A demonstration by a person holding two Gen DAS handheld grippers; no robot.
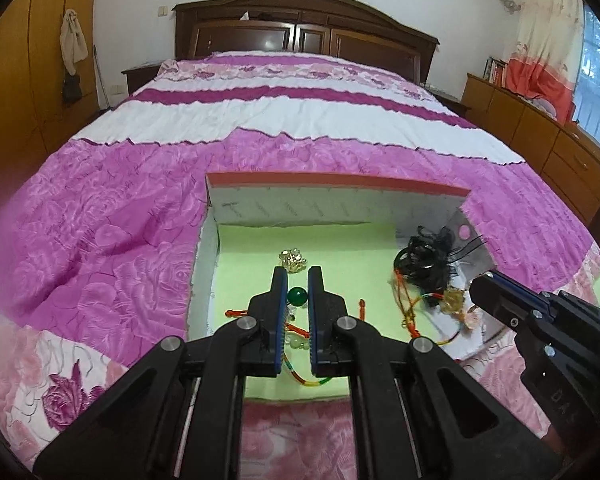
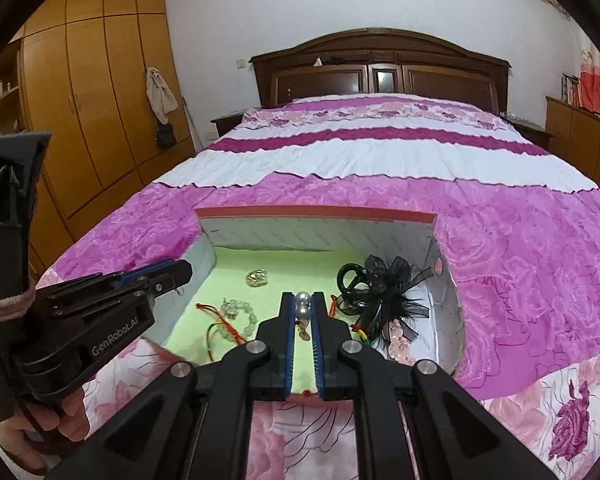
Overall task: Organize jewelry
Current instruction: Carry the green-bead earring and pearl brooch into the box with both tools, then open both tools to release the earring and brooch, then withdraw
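A wide bed (image 1: 260, 128) fills the room, covered with a quilt of pink roses and magenta and white stripes, with a dark wooden headboard (image 1: 304, 28) against a white wall, an orange-brown wardrobe (image 2: 92, 92) on one side and low wooden cabinets (image 1: 540, 136) under a curtained window on the other. On the near end of the quilt lies an open shallow box (image 1: 336, 184), red-edged with white walls and a pale green lining. Inside it are a small gold ornament (image 1: 293, 259), a clear bead bracelet (image 2: 240, 312), red and multicoloured cords (image 1: 308, 378), and, toward the right wall, a black lace hair bow (image 2: 388, 284) with black hoops. The left gripper (image 1: 298, 276) hangs over the box with its jaws nearly together; a green bead (image 1: 298, 295) shows in the gap, though whether it is pinched cannot be told. The right gripper (image 2: 303, 300) is narrowed on a pearl drop (image 2: 302, 304) between its tips, above the green lining.
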